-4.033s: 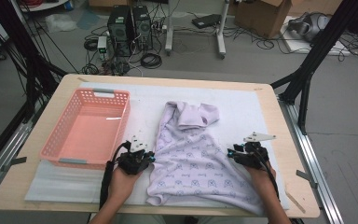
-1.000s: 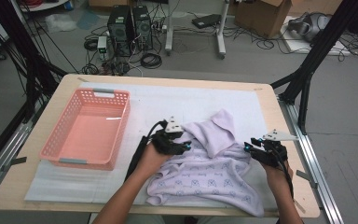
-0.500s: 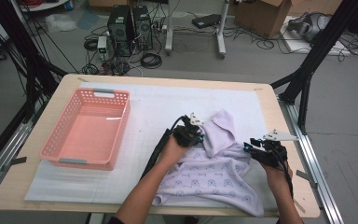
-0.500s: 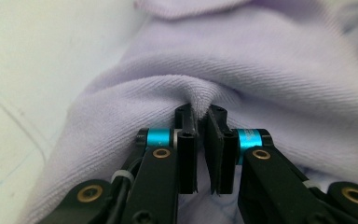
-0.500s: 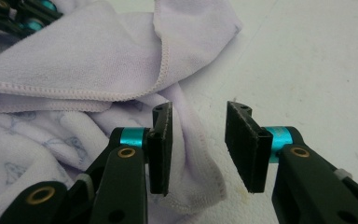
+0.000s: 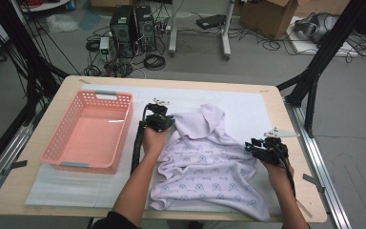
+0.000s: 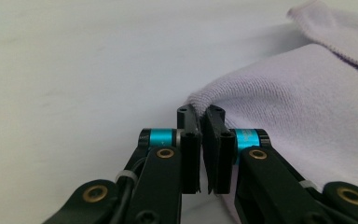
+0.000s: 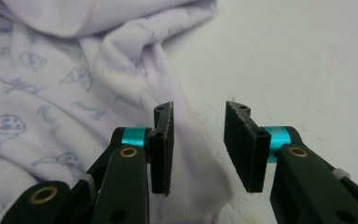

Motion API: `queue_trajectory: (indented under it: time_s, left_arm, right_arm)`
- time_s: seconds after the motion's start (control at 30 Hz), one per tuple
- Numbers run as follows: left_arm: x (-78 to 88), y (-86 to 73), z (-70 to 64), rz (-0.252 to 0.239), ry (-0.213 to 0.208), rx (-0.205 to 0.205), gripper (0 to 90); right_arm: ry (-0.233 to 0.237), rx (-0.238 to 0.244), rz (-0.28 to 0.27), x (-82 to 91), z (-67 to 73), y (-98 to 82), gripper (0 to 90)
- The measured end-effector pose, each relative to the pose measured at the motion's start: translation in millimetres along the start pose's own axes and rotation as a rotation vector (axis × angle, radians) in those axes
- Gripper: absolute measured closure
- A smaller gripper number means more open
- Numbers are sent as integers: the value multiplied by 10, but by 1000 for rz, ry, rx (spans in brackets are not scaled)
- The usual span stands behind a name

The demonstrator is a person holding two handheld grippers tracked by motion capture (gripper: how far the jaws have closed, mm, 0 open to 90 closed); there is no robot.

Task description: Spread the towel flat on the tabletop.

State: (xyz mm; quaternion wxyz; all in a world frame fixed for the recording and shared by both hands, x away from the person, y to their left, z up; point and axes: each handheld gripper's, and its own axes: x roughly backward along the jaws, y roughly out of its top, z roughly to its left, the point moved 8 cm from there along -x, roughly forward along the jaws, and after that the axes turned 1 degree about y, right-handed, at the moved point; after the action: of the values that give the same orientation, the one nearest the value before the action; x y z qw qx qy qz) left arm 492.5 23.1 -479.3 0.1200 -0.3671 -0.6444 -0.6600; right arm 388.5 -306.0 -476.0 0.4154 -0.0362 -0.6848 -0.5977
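Observation:
A lilac garment with small printed figures lies crumpled on the white mat. My left gripper is at its upper left corner, jaws shut on a folded edge of the lilac cloth, which bunches right at the tips of the left gripper. My right gripper rests at the garment's right edge. In the right gripper view the right gripper stands open, with a strip of the garment lying between and below the jaws, untouched by the pads.
A pink plastic basket stands on the left of the table, close beside my left forearm. Bare white mat lies beyond the garment and to its right. The wooden table edge runs just right of my right gripper.
My left gripper has closed on the garment's upper edge and moved left and away, drawing that cloth toward the basket. The right gripper has kept its place.

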Motion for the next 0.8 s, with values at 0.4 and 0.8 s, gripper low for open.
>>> queue_trajectory:
  time_s: [0.4,0.8]
  left_arm:
    - [260,19,-303,-78,-233,-50,512]
    - [217,-358,-564,29,-251,-248,457]
  right_arm:
    - [68,-5,75,-570,81,249,637]
    - [23,15,133,-449,-21,103,868]
